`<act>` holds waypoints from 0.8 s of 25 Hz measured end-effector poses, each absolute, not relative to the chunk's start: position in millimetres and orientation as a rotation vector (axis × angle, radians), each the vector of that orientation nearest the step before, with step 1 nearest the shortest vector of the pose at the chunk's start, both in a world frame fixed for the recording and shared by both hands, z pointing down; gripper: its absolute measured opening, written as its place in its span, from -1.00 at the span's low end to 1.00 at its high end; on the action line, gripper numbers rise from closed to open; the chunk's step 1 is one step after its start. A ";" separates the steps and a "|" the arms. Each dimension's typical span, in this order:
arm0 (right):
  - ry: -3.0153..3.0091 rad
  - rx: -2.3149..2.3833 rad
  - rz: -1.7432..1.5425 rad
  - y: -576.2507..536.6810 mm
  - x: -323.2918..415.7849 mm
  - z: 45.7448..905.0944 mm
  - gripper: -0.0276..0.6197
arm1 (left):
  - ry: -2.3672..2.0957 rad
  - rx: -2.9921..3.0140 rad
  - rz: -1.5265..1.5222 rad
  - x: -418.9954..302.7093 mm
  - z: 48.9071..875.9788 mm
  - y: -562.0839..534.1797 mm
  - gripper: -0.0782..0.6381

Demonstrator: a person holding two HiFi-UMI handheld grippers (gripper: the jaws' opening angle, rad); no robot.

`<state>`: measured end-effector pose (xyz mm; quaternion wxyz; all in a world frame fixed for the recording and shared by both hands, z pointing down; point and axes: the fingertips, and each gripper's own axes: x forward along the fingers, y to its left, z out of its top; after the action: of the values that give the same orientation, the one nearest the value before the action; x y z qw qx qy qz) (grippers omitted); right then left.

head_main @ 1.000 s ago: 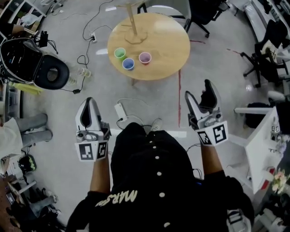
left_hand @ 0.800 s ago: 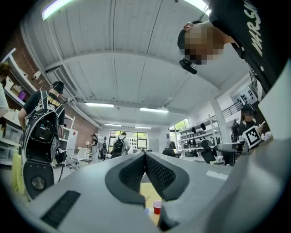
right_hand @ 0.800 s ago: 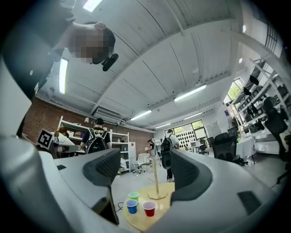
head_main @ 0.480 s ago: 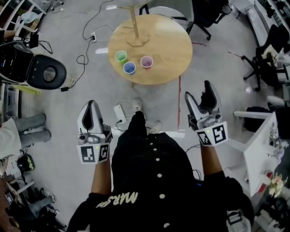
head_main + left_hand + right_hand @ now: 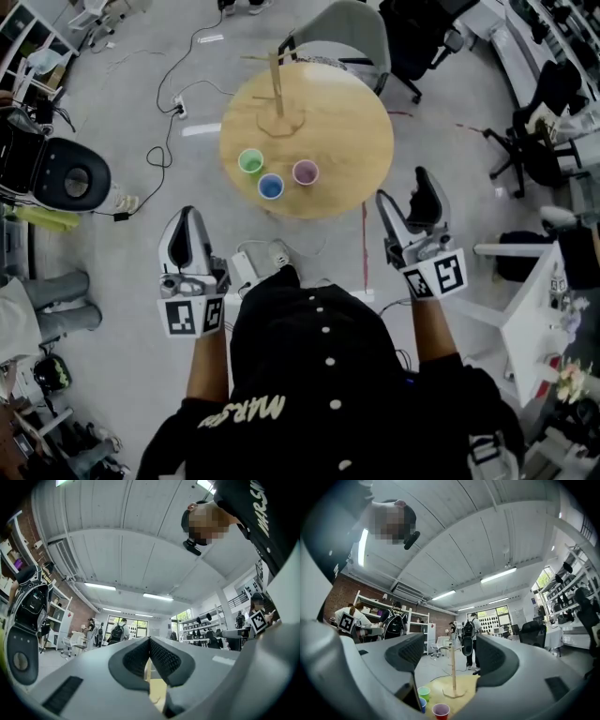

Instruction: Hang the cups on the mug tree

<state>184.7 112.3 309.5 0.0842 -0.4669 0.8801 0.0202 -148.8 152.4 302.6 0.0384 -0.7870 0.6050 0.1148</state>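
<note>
Three cups stand together on the round wooden table (image 5: 347, 122): green cup (image 5: 250, 161), blue cup (image 5: 271, 187), pink cup (image 5: 305, 172). Behind them rises the bare wooden mug tree (image 5: 277, 80). My left gripper (image 5: 190, 214) hangs over the floor, short of the table's near left edge, with its jaws shut and empty (image 5: 150, 639). My right gripper (image 5: 403, 187) is open with nothing between its jaws, just off the table's near right edge. The right gripper view looks between the jaws (image 5: 450, 651) at the mug tree (image 5: 453, 672), green cup (image 5: 424, 693), blue cup (image 5: 422, 704) and pink cup (image 5: 441, 710).
A grey chair (image 5: 342, 33) stands behind the table, with black office chairs (image 5: 544, 141) to the right. Cables and a white power strip (image 5: 246, 267) lie on the floor by my feet. A black seat (image 5: 70, 178) is at the left, a white desk (image 5: 534, 319) at the right.
The table with its cups and mug tree has come nearer to both grippers as the person stepped forward. Neither gripper's jaws have changed.
</note>
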 end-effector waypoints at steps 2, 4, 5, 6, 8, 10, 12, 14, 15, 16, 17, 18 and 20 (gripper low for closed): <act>2.621 -1.400 0.059 91.2 170.6 307.4 0.12 | 1.850 -2.421 0.365 -162.8 302.9 131.2 -0.78; 2.618 -1.411 0.057 69.8 158.4 303.8 0.12 | 1.843 -2.427 0.377 -174.7 300.6 109.7 -0.78; 2.615 -1.418 0.057 60.0 152.5 301.9 0.12 | 1.838 -2.432 0.382 -180.3 299.0 99.4 -0.78; 2.611 -1.423 0.055 51.4 146.4 300.6 0.12 | 1.832 -2.438 0.384 -186.2 298.3 89.8 -0.78; 2.605 -1.432 0.043 38.4 133.4 300.7 0.11 | 1.817 -2.454 0.378 -198.0 300.2 73.8 -0.78; 2.612 -1.446 0.028 30.0 124.3 306.1 0.11 | 1.800 -2.476 0.357 -205.1 306.3 61.5 -0.78; 2.637 -1.456 0.004 21.3 119.8 316.6 0.12 | 1.796 -2.505 0.345 -206.7 312.9 48.4 -0.78; 2.687 -1.456 -0.025 12.1 114.7 333.4 0.13 | 1.808 -2.537 0.339 -207.7 320.8 34.8 -0.78; 2.727 -1.455 -0.036 8.0 111.9 345.5 0.13 | 1.813 -2.549 0.334 -207.8 325.6 28.6 -0.78; 2.774 -1.455 -0.048 4.3 109.5 360.6 0.13 | 1.818 -2.561 0.328 -207.1 331.0 22.5 -0.78; 2.820 -1.454 -0.067 0.6 107.7 378.7 0.13 | 1.823 -2.572 0.321 -205.4 336.8 16.2 -0.78; 2.863 -1.451 -0.098 -3.2 106.5 399.5 0.13 | 1.824 -2.582 0.315 -203.0 342.8 9.5 -0.78; 2.950 -1.445 -0.180 -9.5 103.5 444.9 0.14 | 1.821 -2.602 0.297 -196.8 353.5 -3.7 -0.78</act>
<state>103.5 -9.5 444.9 -0.0742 -0.4379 0.8943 -0.0547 -196.8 -3.7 353.5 -0.0238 -0.8155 0.5707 0.0930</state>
